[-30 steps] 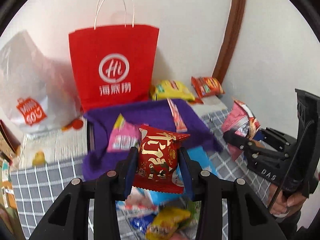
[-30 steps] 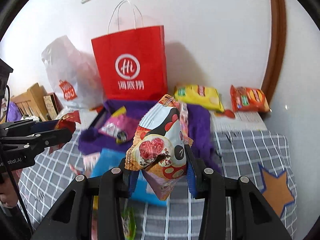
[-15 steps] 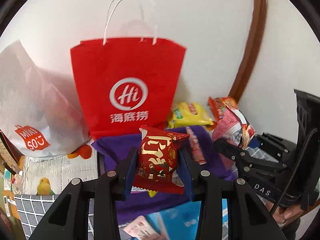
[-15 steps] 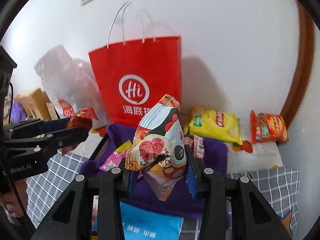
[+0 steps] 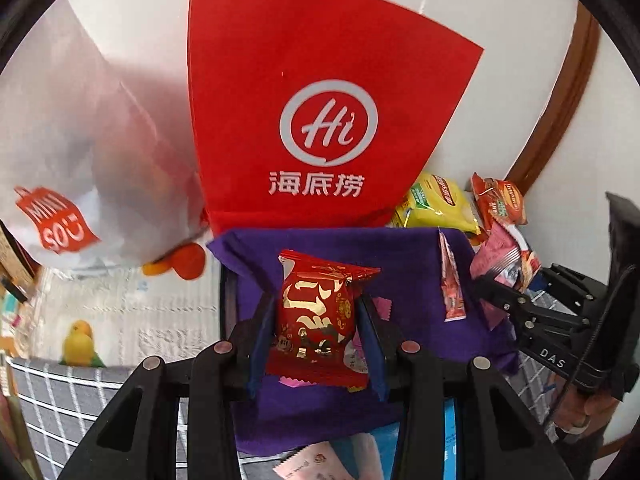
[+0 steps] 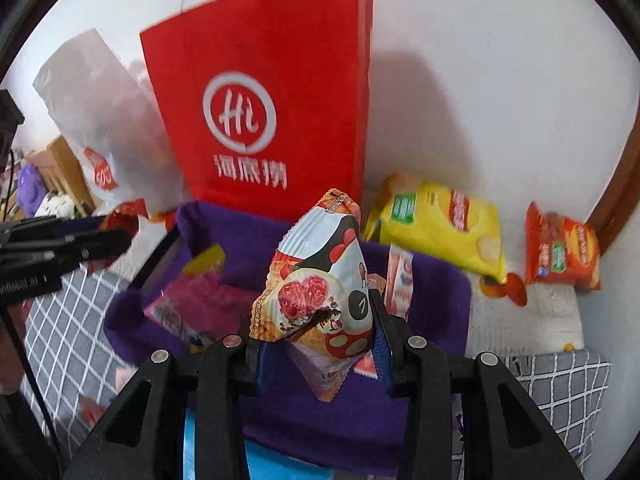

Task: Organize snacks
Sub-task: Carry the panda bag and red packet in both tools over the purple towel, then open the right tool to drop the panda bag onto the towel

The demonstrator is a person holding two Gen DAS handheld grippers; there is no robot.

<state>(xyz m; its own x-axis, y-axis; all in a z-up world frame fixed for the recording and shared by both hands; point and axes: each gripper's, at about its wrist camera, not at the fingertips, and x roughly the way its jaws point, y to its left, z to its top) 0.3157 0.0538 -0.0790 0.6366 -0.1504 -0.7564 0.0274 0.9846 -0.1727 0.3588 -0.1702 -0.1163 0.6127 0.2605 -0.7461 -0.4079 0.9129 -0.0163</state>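
Observation:
My left gripper [image 5: 316, 312] is shut on a red and gold snack packet [image 5: 316, 316] and holds it above the purple cloth-lined box [image 5: 400, 256]. My right gripper [image 6: 316, 320] is shut on an orange and white snack bag [image 6: 320, 280] with a heart print, also above the purple box [image 6: 436, 304]. The right gripper shows at the right of the left wrist view [image 5: 500, 292]; the left gripper shows at the left of the right wrist view [image 6: 100, 240]. A thin red stick packet [image 5: 450, 280] and a pink packet [image 6: 192, 308] lie in the box.
A red paper bag [image 5: 320, 120] stands against the wall behind the box, with a white plastic bag [image 5: 80, 152] to its left. A yellow chip bag [image 6: 444, 224] and an orange snack bag [image 6: 560, 252] lie at the right. A blue packet [image 5: 448, 432] lies on the checked cloth [image 6: 560, 384].
Both grippers have moved forward with their snacks, from over the checked cloth to above the purple box, closer to the red bag.

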